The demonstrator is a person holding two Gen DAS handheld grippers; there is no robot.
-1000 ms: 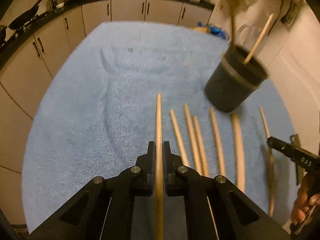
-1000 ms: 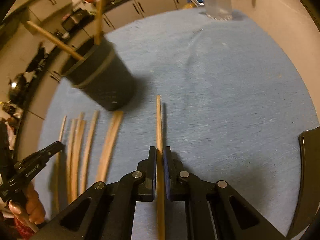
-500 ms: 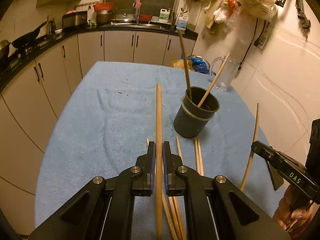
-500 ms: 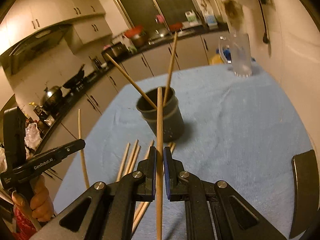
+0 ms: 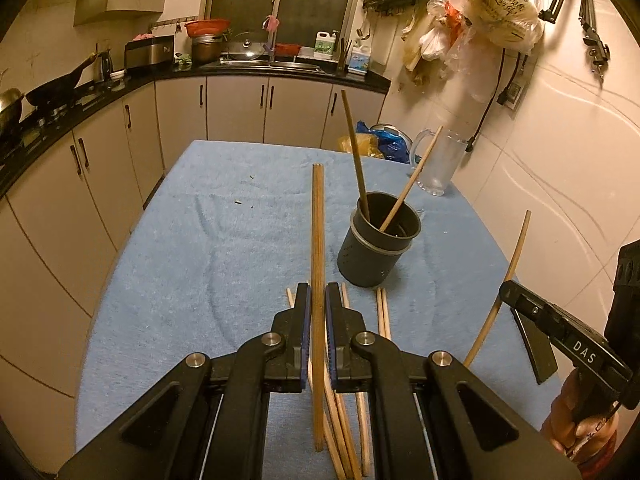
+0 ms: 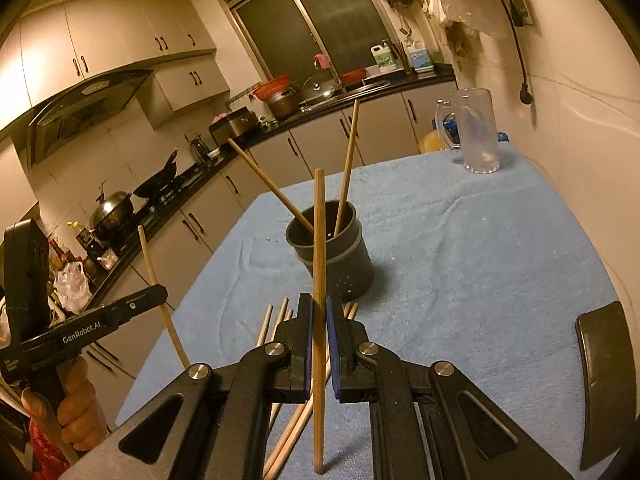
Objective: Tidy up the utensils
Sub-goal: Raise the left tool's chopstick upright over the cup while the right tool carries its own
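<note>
Ahead of both tongs stands the cup point(image 5: 378, 246) with two sticks already inside. The left tongs point(image 5: 317, 328) and the right tongs point(image 6: 319, 332) each pinch one chopstick point(image 5: 318, 240) point(image 6: 319, 264). Both converging on the cup could clash, or tip it onto the loose sticks point(image 5: 382, 312) lying below.

Fuzzy blue terry-cloth table cover point(image 5: 192, 264), matt dark plastic-looking cylindrical holder point(image 5: 374, 256) at centre, smooth pale wooden chopsticks point(image 5: 318, 280) (faint sheen), frosted clear glass mug point(image 6: 478, 132) upper right, matt black plastic grippers.

left gripper point(image 5: 318, 332) | black, blue-lined fingers point(image 5: 306, 320) | silver screws ("DAS" label opposite)
</note>
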